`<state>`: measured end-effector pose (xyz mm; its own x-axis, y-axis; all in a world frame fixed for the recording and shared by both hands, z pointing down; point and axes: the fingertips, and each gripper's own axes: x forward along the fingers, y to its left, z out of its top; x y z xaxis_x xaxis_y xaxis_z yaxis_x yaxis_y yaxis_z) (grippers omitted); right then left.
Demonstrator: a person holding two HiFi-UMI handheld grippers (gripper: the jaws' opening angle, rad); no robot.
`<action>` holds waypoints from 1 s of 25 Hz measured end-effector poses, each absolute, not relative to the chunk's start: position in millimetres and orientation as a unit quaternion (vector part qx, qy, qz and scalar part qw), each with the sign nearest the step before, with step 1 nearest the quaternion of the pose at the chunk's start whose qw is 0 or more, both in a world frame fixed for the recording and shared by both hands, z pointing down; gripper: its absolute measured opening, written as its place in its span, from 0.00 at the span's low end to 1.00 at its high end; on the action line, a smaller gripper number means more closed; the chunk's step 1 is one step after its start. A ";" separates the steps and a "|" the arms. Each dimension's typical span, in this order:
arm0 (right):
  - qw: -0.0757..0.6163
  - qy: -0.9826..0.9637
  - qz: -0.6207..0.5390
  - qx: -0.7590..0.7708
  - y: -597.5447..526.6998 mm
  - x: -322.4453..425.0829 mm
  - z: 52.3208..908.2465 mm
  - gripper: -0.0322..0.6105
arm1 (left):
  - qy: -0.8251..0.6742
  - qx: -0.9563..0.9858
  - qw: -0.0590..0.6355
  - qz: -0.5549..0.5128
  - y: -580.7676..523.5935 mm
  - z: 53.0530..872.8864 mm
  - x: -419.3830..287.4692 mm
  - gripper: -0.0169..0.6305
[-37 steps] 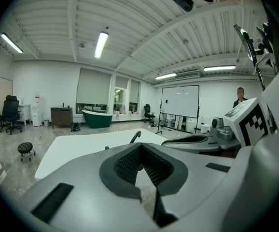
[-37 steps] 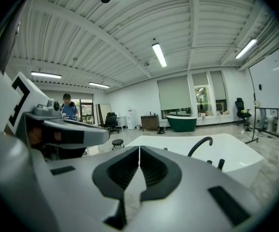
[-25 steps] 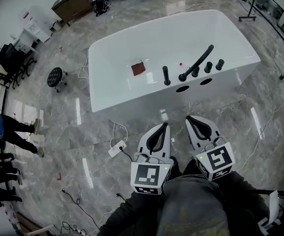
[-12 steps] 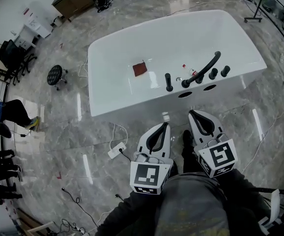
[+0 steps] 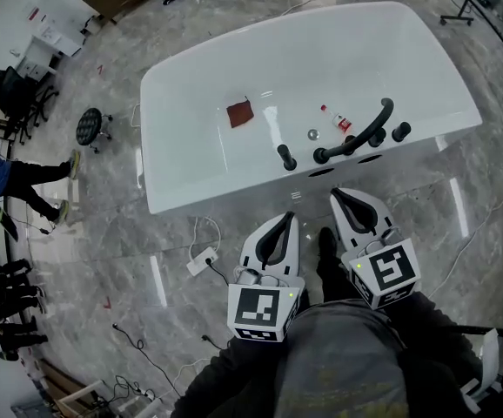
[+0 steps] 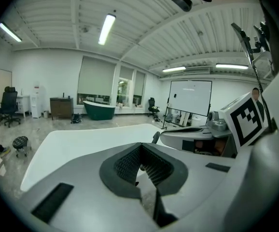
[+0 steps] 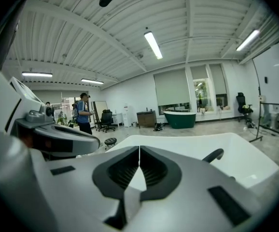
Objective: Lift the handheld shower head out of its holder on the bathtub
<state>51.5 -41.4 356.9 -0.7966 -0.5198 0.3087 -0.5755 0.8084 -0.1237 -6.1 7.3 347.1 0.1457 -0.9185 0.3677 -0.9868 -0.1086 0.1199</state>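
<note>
The white bathtub lies just ahead of me. On its near rim a short black handheld shower head stands upright in its holder, left of the curved black spout and two black knobs. My left gripper is shut and empty, its tips over the floor a short way before the rim, roughly in line with the shower head. My right gripper is shut and empty too, below the spout. The left gripper view shows the shower head just beyond the jaw tips. The right gripper view shows the spout.
In the tub lie a red cloth, a small bottle and the drain. A power strip with cable lies on the floor at the left. A black stool and people stand farther left.
Both grippers have moved forward toward the tub's near rim, still shut. The tub and shower head now sit closer to the fingertips, and more of the tub's inside shows.
</note>
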 end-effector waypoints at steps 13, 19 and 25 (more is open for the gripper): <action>0.116 -0.953 0.108 0.258 -92.8 30.5 351.6 0.06 | -0.679 0.707 0.163 0.110 -34.0 337.2 -24.2 0.03; 0.129 -0.951 0.100 0.262 -107.5 4.0 360.9 0.06 | -0.684 0.701 0.175 0.096 -43.4 350.1 -55.6 0.03; 0.146 -0.942 0.102 0.283 -124.4 -26.4 371.3 0.06 | -0.665 0.720 0.175 0.090 -70.1 356.8 -90.6 0.03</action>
